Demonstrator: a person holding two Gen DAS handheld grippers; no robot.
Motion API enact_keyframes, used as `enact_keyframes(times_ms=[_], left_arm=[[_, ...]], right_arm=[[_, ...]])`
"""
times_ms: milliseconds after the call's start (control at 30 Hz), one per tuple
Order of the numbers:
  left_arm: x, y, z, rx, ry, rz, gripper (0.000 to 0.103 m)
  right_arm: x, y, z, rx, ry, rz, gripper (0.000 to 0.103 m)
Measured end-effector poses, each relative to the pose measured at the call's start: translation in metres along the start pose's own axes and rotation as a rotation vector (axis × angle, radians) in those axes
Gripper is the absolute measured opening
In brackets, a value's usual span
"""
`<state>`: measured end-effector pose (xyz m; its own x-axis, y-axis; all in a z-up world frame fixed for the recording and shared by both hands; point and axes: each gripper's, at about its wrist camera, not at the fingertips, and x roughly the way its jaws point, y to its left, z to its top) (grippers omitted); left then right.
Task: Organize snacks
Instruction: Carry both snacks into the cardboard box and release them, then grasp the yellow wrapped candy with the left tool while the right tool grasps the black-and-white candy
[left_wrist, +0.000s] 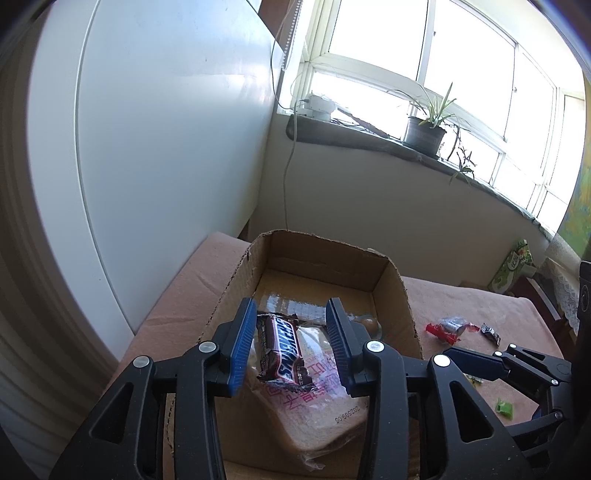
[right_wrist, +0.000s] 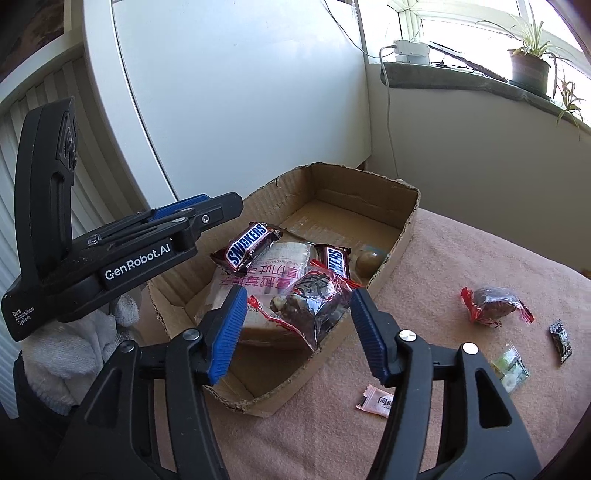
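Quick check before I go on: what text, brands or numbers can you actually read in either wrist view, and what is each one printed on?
"SNICKERS": chocolate bar lying on the bread bag in the cardboard box.
"SNICKERS", partly covered: second bar.
"GenRobot.AI": side of the left gripper.
"Data Acquisition System": same gripper.
"202509.06", seen upside down: bread bag.
Pink Chinese characters on the bread bag: too blurred to read.
Print on the small pink packet: too small.

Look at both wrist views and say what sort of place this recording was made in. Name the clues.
Most likely a room in a home. A potted plant stands on the windowsill below wide windows, and a cardboard box of snacks sits on a surface covered with pink cloth.
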<state>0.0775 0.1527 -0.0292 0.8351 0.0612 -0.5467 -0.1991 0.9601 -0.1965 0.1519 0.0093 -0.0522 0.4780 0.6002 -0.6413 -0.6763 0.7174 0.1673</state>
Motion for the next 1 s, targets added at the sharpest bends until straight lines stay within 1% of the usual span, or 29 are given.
enact_keyframes(times_ms=[33, 300, 433, 767, 1000], left_arm=[[0.0, -0.001, 0.0, 0.0, -0.002, 0.0, 0.038], [-0.002, -0.005, 0.001, 0.006, -0.007, -0.002, 0.038], [-0.004, -0.013, 0.002, 0.008, -0.014, -0.02, 0.038], [0.0, -0.048, 0.001, 0.05, 0.002, -0.084, 0.038], [0.004, -0.079, -0.003, 0.082, 0.024, -0.144, 0.038]], right_arm=[[-0.001, -0.001, 0.0, 0.002, -0.005, -0.004, 0.071], [-0.013, -0.01, -0.001, 0.01, -0.023, -0.022, 0.071], [-0.022, -0.02, -0.001, 0.018, -0.037, -0.04, 0.071], [-0.055, -0.076, -0.005, 0.12, -0.085, -0.096, 0.071], [-0.078, -0.122, -0.013, 0.204, -0.11, -0.17, 0.071]])
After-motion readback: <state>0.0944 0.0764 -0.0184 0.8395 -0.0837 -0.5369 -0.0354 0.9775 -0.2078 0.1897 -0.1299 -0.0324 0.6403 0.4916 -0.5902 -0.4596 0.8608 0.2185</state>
